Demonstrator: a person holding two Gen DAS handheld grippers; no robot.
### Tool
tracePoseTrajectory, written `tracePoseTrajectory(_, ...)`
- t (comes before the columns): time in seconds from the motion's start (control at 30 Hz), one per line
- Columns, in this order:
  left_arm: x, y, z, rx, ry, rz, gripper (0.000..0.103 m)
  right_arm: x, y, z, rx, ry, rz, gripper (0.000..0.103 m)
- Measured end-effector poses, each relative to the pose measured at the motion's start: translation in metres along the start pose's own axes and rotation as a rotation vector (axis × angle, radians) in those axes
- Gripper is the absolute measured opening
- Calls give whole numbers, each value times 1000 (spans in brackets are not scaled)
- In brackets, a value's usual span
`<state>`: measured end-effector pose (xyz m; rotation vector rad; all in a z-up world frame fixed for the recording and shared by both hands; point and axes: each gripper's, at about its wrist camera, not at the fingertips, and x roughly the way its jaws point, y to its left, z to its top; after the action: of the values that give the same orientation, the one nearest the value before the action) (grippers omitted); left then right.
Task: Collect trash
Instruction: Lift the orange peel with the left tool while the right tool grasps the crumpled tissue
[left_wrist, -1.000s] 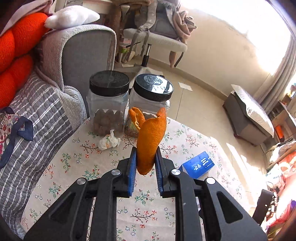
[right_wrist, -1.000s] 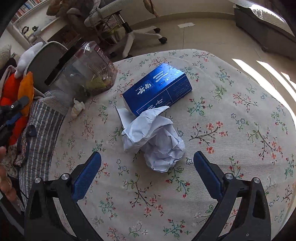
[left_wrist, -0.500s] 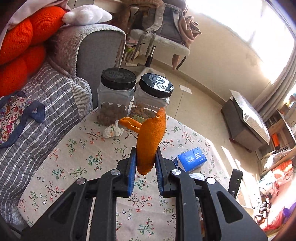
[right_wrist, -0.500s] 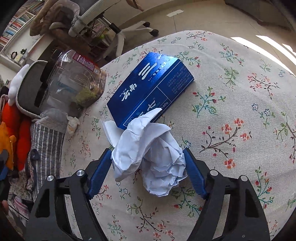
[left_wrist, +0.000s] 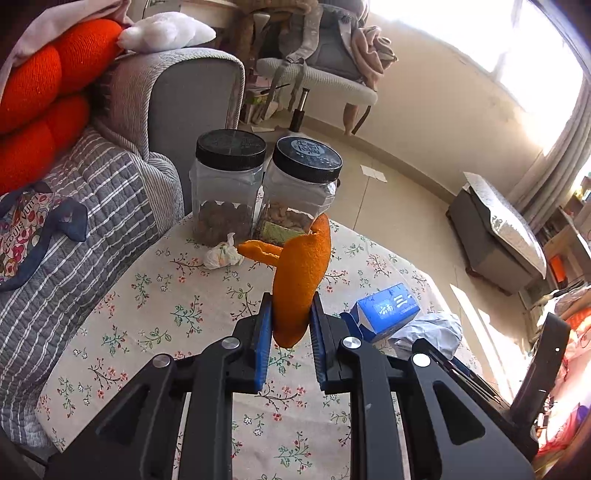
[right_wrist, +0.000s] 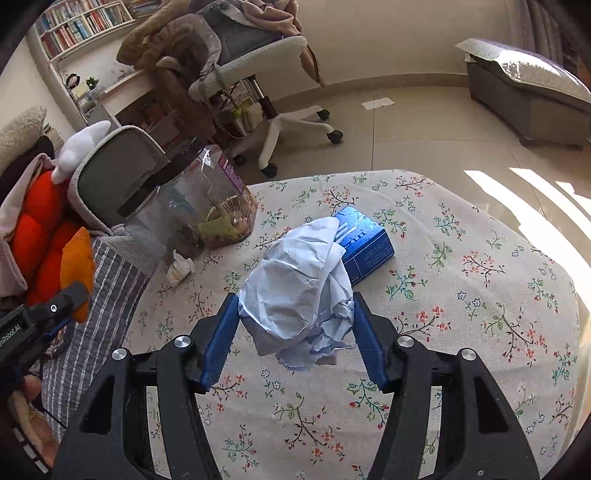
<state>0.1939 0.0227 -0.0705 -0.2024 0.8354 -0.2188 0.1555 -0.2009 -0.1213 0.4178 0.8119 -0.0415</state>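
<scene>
Left gripper (left_wrist: 287, 325) is clamped tight on a strip of orange peel (left_wrist: 301, 284) that sticks up from between its blue pads, above the floral tablecloth (left_wrist: 166, 306). Beyond the jaws: a small crumpled wrapper (left_wrist: 222, 254) and a second peel piece (left_wrist: 260, 251) lie just in front of two black-lidded clear jars (left_wrist: 227, 192) (snacks inside). Blue carton (left_wrist: 386, 308) sits right of the jaws.

Right gripper (right_wrist: 295, 314) jaws have just been closing and now squeeze a crumpled white paper ball (right_wrist: 299, 288) from both sides, its underside hanging clear of the tablecloth. Directly behind the ball lies the blue carton, partly hidden. Left of those jaws, the other gripper shows with its peel.
</scene>
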Motion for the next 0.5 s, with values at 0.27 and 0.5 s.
tracePoseTrajectory(0.27,-29,-41,-12,95,-128,13,20,-75,7,10,-130,-179,-171,59)
tracePoseTrajectory(0.5,-56,-76,-25,170,-229,6,20,-124,-4,0,-198,-334,-326,60)
